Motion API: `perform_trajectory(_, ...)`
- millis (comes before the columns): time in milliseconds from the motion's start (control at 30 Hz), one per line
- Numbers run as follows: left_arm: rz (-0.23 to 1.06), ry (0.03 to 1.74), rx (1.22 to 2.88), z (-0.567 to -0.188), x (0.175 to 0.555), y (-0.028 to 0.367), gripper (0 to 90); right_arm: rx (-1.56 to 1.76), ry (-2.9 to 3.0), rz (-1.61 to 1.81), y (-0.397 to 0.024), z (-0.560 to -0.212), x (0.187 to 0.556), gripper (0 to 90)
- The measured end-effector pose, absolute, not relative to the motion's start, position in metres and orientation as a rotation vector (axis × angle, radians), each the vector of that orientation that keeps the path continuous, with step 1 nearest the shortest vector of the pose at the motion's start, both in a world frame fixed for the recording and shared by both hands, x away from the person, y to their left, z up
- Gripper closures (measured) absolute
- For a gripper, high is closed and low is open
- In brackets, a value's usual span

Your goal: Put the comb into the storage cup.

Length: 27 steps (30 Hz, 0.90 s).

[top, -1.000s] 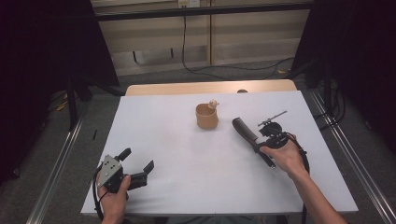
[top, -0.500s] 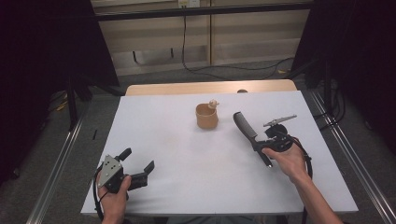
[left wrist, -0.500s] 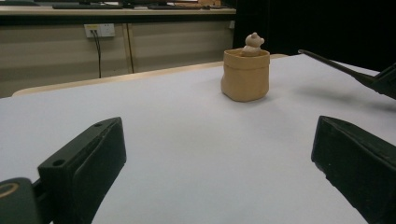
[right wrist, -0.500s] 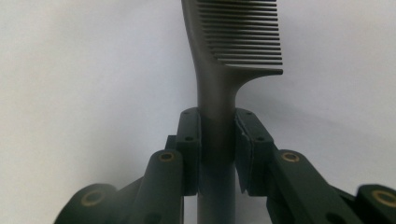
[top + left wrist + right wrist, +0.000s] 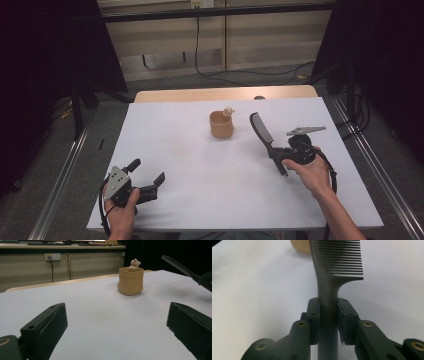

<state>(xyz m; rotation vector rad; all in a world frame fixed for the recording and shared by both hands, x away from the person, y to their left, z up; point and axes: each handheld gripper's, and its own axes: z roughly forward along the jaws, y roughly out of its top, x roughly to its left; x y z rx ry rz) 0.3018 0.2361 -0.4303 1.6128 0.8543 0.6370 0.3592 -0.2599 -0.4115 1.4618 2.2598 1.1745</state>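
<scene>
Right hand-held gripper point(image 5: 328, 315) clamped on comb point(image 5: 337, 267) handle, pads tight against both sides. Comb lifted off surface point(image 5: 190, 165), teeth end pointing far-left toward tan cup point(image 5: 221, 125). Cup stands upright at far middle of surface, small figure point(image 5: 229, 110) on its rim, just left of comb tip, not touching. Left hand-held gripper point(image 5: 147, 177) at near left, jaws wide apart, nothing between them, aimed at cup.
</scene>
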Motion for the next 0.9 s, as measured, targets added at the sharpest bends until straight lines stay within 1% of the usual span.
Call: perform_trajectory(900, 0.637, 0.861, 1.604, -0.430, 0.302, 0.236, 3.2, 1.148, 2.003, 1.480, -0.251, -0.398, 0.350, 72.9)
